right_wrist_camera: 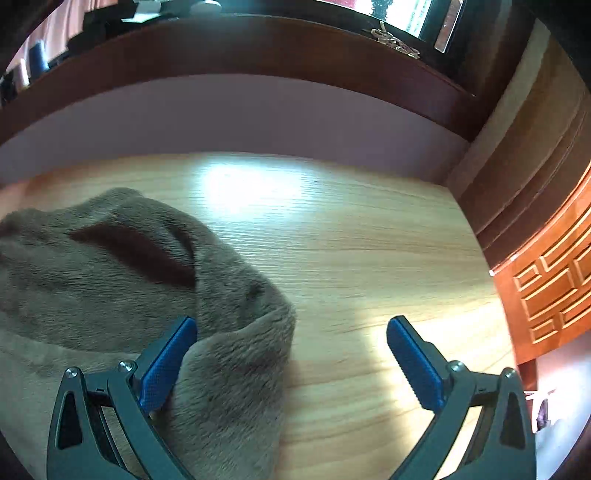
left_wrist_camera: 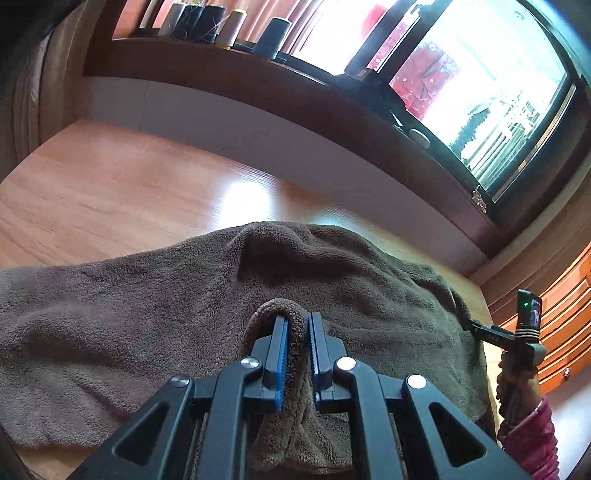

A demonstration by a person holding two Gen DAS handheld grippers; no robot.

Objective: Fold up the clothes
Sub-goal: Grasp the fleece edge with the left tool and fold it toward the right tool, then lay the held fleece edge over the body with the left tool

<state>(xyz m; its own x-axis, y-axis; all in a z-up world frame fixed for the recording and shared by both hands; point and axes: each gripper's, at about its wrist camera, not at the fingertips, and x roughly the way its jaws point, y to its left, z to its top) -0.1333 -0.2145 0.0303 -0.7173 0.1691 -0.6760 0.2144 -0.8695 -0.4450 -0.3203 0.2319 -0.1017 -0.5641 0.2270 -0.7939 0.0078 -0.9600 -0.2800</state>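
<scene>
A: Where does the brown fleece garment [left_wrist_camera: 155,314] lie?

B: It is spread on the light wooden bench [left_wrist_camera: 110,192], its long axis running left to right across the left wrist view, parallel to the white wall strip [left_wrist_camera: 207,122] behind the bench. One humped fold rises at its far edge, pointing toward that wall.

A: And the left tongs [left_wrist_camera: 297,328]?

B: They are clenched on a ridge of the garment. A loop of fleece wraps over the tip of one blue-padded finger [left_wrist_camera: 281,354], and more cloth hangs down between the two pads, pinched between them.

A: What about the right tongs [right_wrist_camera: 291,354]?

B: Released, with the pads standing wide apart. In the right wrist view the left blue pad [right_wrist_camera: 166,365] touches the garment's rounded end [right_wrist_camera: 236,332], which points out onto bare wood. The other pad [right_wrist_camera: 413,362] hovers over bare bench, apart from the cloth.

A: Can the right tongs be seen from the other side?

B: Yes. In the left wrist view they appear at the garment's right edge [left_wrist_camera: 484,330], held by a hand [left_wrist_camera: 513,384] in a pink sleeve.

A: Anything behind?

B: Thread cones [left_wrist_camera: 199,22] stand on a dark wooden sill [left_wrist_camera: 229,74] below a bright window [left_wrist_camera: 480,85].
</scene>
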